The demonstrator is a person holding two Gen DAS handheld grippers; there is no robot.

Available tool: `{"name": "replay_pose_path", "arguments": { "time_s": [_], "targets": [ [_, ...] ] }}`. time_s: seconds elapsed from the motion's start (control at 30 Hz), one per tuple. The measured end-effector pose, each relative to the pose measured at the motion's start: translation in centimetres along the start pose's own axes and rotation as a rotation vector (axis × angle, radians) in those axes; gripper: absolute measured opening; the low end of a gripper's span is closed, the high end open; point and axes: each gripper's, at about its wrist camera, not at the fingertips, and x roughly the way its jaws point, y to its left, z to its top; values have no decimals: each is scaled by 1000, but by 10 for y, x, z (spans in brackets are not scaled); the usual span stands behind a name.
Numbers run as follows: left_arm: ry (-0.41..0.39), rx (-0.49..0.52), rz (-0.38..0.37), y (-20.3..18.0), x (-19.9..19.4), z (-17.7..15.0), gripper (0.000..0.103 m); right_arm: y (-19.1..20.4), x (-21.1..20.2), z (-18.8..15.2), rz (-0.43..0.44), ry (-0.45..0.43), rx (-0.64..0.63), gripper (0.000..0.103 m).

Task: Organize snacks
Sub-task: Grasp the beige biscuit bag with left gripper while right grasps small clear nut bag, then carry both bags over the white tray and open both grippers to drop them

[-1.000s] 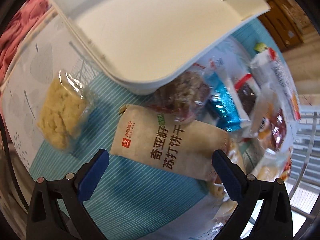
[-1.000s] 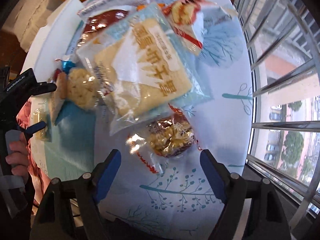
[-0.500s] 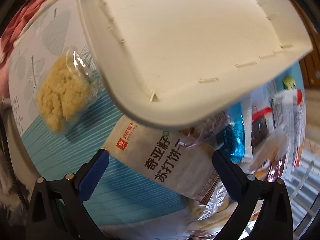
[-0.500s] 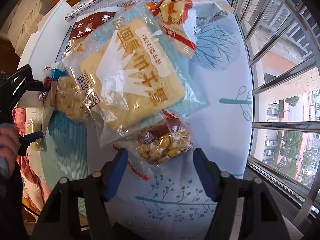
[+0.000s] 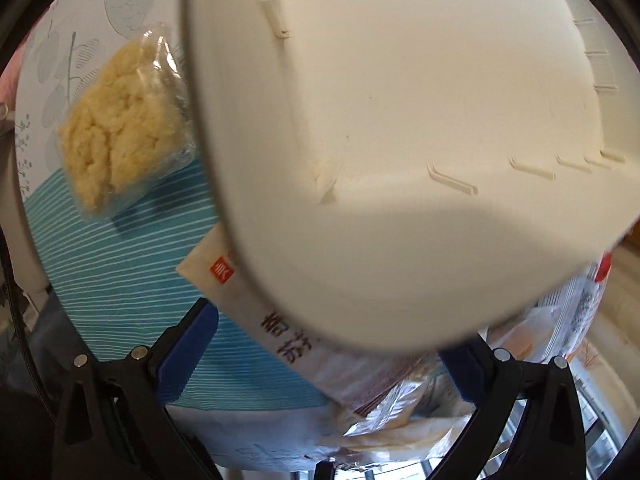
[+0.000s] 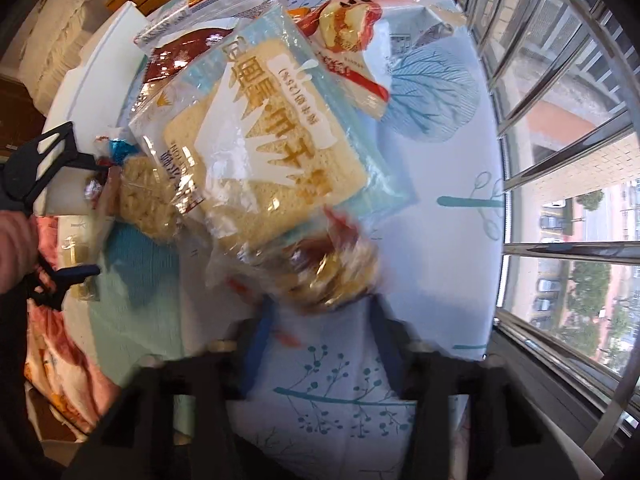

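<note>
Right hand-held gripper (image 6: 320, 320) spread, straddling nut packet (image 6: 332, 272); close squarely mid-packet. Left hand-held gripper (image 5: 320, 348) released near bin (image 5: 400, 120).

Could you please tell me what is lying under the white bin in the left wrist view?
The beige cracker packet pokes out from under the white bin; its far end and anything else beneath are covered.

the surface (image 6: 440, 240) wears a pale cloth printed with blue leaves and twigs, plus a teal striped patch (image 5: 120, 280). on it: a white bin (image 5: 400, 120), a clear pack of yellow crumbly snack (image 5: 120, 128) beside the bin, a beige cracker pack (image 5: 248, 304) partly under it, a bread bag (image 6: 272, 160) mid-heap, a red-and-white bag (image 6: 352, 48) beyond, and a blurred nut pack (image 6: 332, 272).
</note>
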Motion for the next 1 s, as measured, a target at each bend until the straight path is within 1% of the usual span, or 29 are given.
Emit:
{"name": "replay_pose_path", "arguments": {
  "time_s": [0.03,0.1,0.2,0.23,0.37,0.4,0.43,0.47,0.5,0.53,0.57,0.63,0.67,0.77,0.9,1.0],
  "targets": [
    [7,-3,6,0,3,3,102,-2,0,0,-13,4,6,2],
    [7,-4,13,0,9,9,99,-8,-1,1,-13,4,27,2],
    [11,-15,-2,0,10,11,90,-16,-4,3,-1,1,59,2],
    [10,-18,0,2,13,7,86,-18,-5,3,9,-1,70,3],
    [8,-31,1,7,15,13,72,-27,-10,6,56,-18,115,3],
    [8,-35,5,12,14,12,71,-29,-11,6,61,-18,127,5],
    [9,-39,6,13,16,12,67,-31,-12,7,67,-19,143,11],
    [11,-41,11,14,18,13,67,-34,-13,9,73,-18,162,23],
    [13,-39,14,16,18,13,66,-38,-13,10,84,-17,189,30],
    [18,-34,18,18,19,15,66,-43,-13,11,102,-18,221,42],
    [20,-31,19,19,19,16,66,-40,-10,11,103,-18,238,47],
    [24,-20,31,25,19,15,66,-47,-9,15,125,-15,294,48],
    [26,-16,37,28,28,11,66,-50,-8,17,138,-10,321,50],
    [39,5,58,36,30,9,66,-56,-3,24,161,9,394,55],
    [55,24,75,37,28,3,66,-56,3,33,155,28,468,58],
    [56,46,82,45,24,1,66,-48,7,31,148,46,534,62]
  ]
}}
